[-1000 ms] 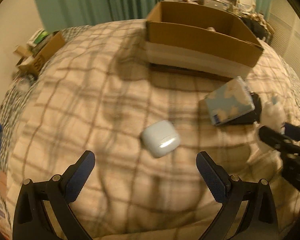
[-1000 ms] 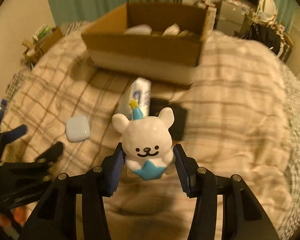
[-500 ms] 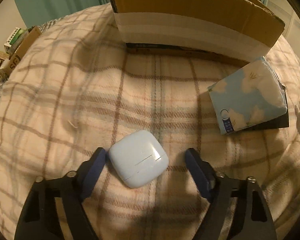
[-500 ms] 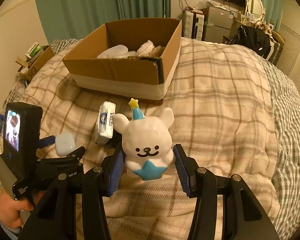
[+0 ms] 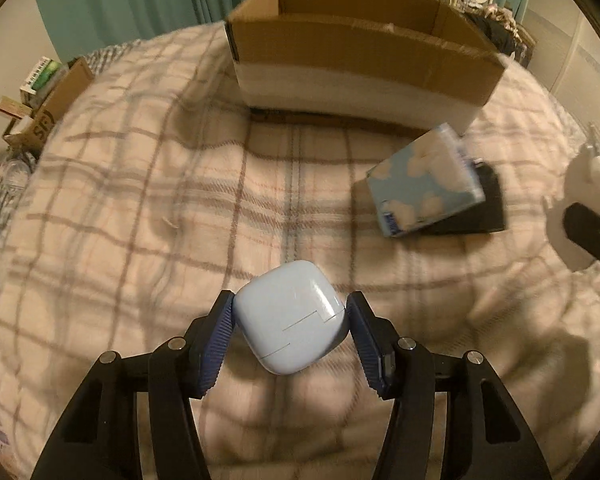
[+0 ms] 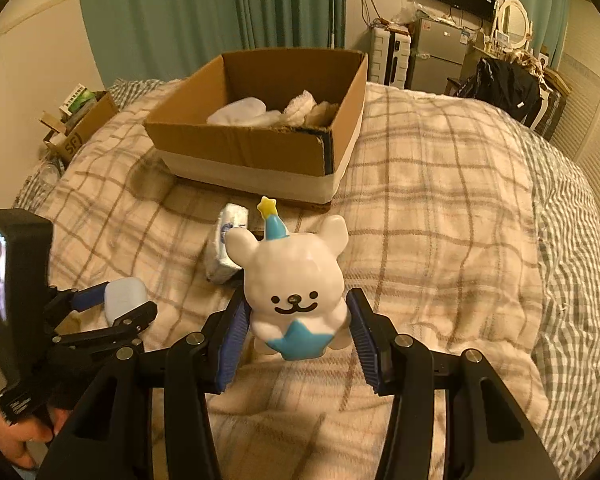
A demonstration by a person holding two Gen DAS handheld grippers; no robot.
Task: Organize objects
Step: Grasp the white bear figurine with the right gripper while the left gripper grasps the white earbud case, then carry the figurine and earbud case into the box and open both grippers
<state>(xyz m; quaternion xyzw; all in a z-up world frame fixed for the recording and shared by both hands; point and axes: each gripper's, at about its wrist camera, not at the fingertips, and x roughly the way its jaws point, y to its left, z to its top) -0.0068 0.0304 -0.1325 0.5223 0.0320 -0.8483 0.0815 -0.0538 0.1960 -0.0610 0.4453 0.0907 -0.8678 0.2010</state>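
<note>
1. Clamping on both sides, the left hand-held gripper [image 5: 290, 322] is closed on a pale blue earbud case [image 5: 290, 314]; the blue ribbed pads [image 5: 216, 344] are pressed against its left and right faces, and the case is seen tilted, one corner toward the camera. In the right wrist view the same gripper [image 6: 118, 304] is seen at the lower left with the case [image 6: 124, 296] between its fingers, just above the bed.
2. The right hand-held gripper [image 6: 298, 322] is closed on a white bear figurine [image 6: 294, 280], which is held upright and facing the camera. A blue party hat with a yellow star is worn on its head and a blue star is carried on its belly. The pads [image 6: 232, 340] are set against its lower body.
3. A tissue pack [image 5: 424, 182] printed with white clouds on blue is seen lying on the plaid blanket [image 5: 140, 208] ahead and to the right of the left gripper, propped at a tilt on a black object [image 5: 488, 208]. In the right wrist view the pack [image 6: 226, 244] is partly hidden behind the figurine.
4. An open cardboard box [image 6: 260, 148] is placed farther back on the bed, just behind the tissue pack. White and beige soft items [image 6: 276, 114] are held inside it; what they are cannot be told.
5. A smaller cardboard box [image 6: 84, 128] is seen beyond the left edge of the bed.
</note>
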